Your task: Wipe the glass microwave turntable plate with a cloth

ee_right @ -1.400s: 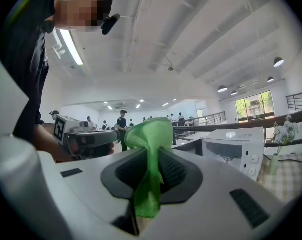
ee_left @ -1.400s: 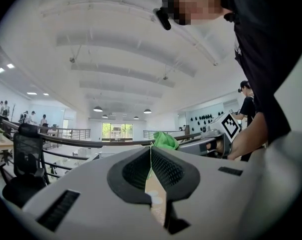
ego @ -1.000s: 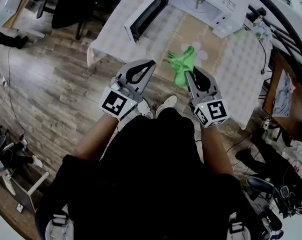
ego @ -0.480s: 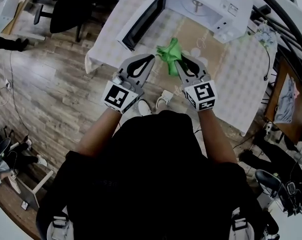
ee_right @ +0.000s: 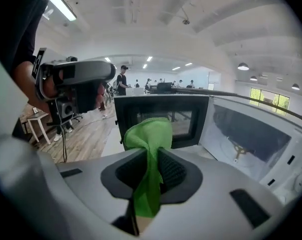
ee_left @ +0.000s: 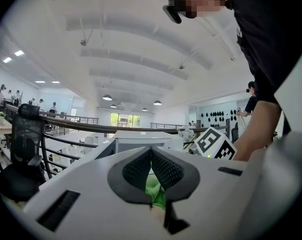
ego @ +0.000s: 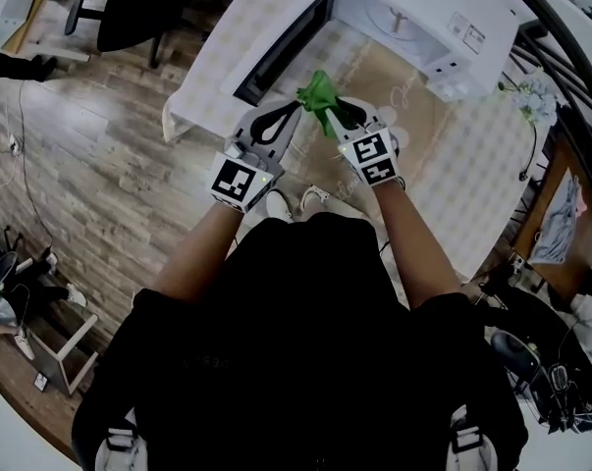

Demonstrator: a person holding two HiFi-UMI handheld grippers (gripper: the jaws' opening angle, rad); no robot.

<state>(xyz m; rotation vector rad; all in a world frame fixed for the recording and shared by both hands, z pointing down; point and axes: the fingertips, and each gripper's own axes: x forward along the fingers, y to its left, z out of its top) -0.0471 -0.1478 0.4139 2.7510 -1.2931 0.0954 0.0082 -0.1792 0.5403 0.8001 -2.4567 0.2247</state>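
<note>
Jaws of the right gripper are clenched on the green cloth. The cloth runs down between the ribbed pads, and its upper end stands in a bunched fold above the tips. In the head view this gripper is raised over the near side of the tabletop, with the cloth sticking up from it towards the microwave.

The left gripper has its jaws pressed together tip to tip. A sliver of the same green shows in the hollow lower down between its pads (whether it is pinched there or only seen through the gap, I cannot tell). From above, the left gripper sits just beside the right one, their tips close together near the cloth, and each carries its marker cube towards the person's forearms.

The microwave stands at the far side of the tabletop with its door swung wide open to the left. The right gripper view looks past the cloth at that dark door and into the white cavity, where a small three-armed hub sits on the floor of the oven. The glass turntable plate cannot be made out with certainty in any view.

A checked cover lies over the tabletop, and wood-plank floor lies to the left of it.
</note>
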